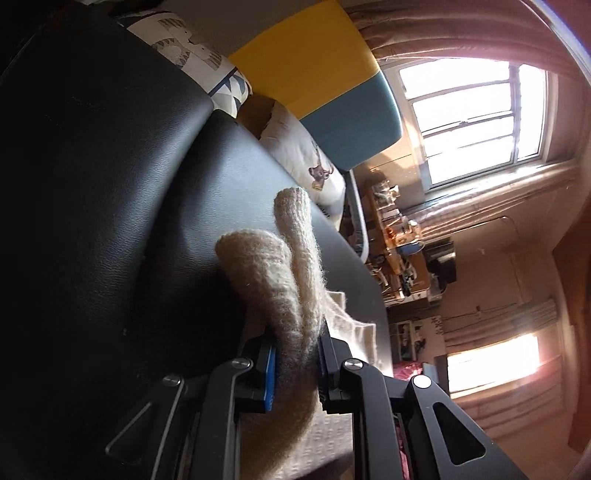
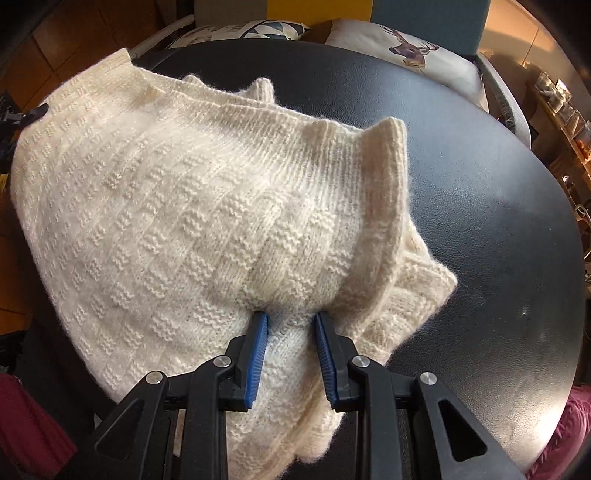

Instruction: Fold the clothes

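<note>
Right wrist view: the right gripper (image 2: 290, 321) has its blue-padded jaws partly closed on a bunched fold of the cream knitted sweater (image 2: 177, 206), wool filling the gap between them. The rest of the sweater spreads ahead of the gripper and to its left, draped over the black padded surface (image 2: 480, 184), with a ribbed edge standing up just ahead and to the right of the jaws. Another ribbed corner lies flat on the black surface just to the right of the jaws. Far ahead, beyond the black surface, a white cushion with a deer print (image 2: 399, 48) rests beside a patterned cushion (image 2: 236, 31).

The left wrist view is rolled on its side. The left gripper (image 1: 295, 343) is clamped on a thick gathered roll of the same sweater (image 1: 266, 280), its jaws narrowly apart with the knit squeezed between them. Two rounded folds of wool rise ahead of the jaws, against the black surface (image 1: 110, 184). Well beyond, a bright window (image 1: 476, 118) and pink curtains (image 1: 443, 33) fill the right of the view, with a cluttered shelf (image 1: 399, 236) between them and the gripper.
</note>
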